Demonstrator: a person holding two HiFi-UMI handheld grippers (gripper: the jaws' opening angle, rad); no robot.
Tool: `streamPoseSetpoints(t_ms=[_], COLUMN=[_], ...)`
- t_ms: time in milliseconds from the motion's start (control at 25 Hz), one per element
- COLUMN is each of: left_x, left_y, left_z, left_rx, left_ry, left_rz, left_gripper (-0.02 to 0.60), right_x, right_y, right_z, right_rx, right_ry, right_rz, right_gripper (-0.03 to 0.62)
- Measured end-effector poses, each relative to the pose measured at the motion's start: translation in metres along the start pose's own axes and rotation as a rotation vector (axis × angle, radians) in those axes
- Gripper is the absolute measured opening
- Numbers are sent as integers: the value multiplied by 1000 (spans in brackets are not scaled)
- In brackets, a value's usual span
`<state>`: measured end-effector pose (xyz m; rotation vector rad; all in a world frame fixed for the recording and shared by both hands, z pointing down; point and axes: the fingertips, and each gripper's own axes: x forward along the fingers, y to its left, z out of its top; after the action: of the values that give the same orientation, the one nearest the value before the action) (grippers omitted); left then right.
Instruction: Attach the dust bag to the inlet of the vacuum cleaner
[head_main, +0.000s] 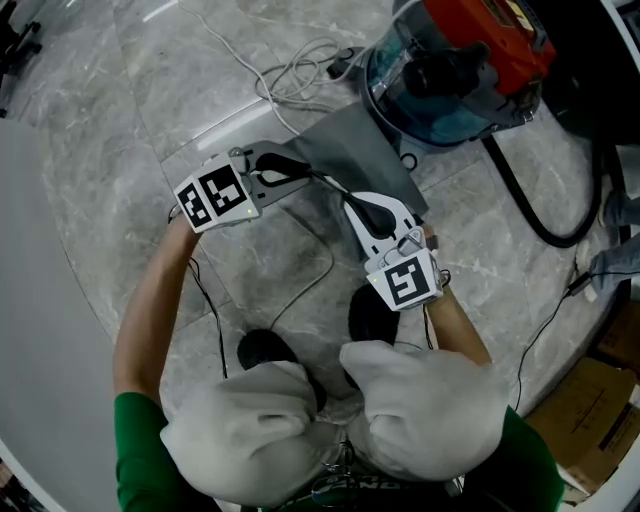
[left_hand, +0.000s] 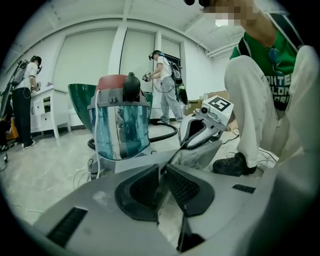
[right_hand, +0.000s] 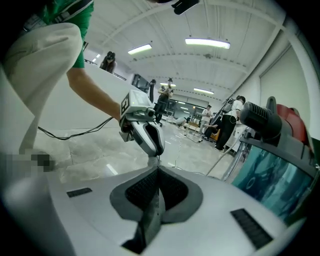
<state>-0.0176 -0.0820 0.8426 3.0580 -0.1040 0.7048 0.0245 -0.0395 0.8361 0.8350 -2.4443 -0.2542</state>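
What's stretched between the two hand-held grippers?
The grey dust bag. The left hand-held gripper and right hand-held gripper each pinch its edge, seen in the head view.

Head view: above the person, facing steeply down at the floor (head_main: 110, 130); takes in the left gripper (head_main: 305, 172), the right gripper (head_main: 352, 203) and the vacuum cleaner (head_main: 455, 70).
Left gripper view: low near the floor, along its own jaws, with the vacuum cleaner close ahead.
Right gripper view: low, along its own jaws, with the vacuum cleaner at the right edge.
Shared: all three show the vacuum cleaner and the dust bag (head_main: 355, 150); each gripper view faces the other gripper, near.
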Motion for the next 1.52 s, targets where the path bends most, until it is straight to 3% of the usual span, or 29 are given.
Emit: streamPoseSetpoints(t_ms=[280,680,1000,1520], left_x=[-4,1,-8,-33], left_y=[1,1,9,59], left_z=[21,25,37,79], left_rx=[90,178,138,173], left_ry=[8,55,24,-4], left_rz=[3,51,41,-37], left_gripper=[44,28,18,15], right_x=[-8,-15,-10,5], right_y=[-12,-33,-45,-97], right_z=[31,46,58,98], right_rx=[-48,-39,31,230], right_ry=[-55,-89,-111,-145], right_rz=[50,48,48,-71], right_gripper=[12,12,14,14])
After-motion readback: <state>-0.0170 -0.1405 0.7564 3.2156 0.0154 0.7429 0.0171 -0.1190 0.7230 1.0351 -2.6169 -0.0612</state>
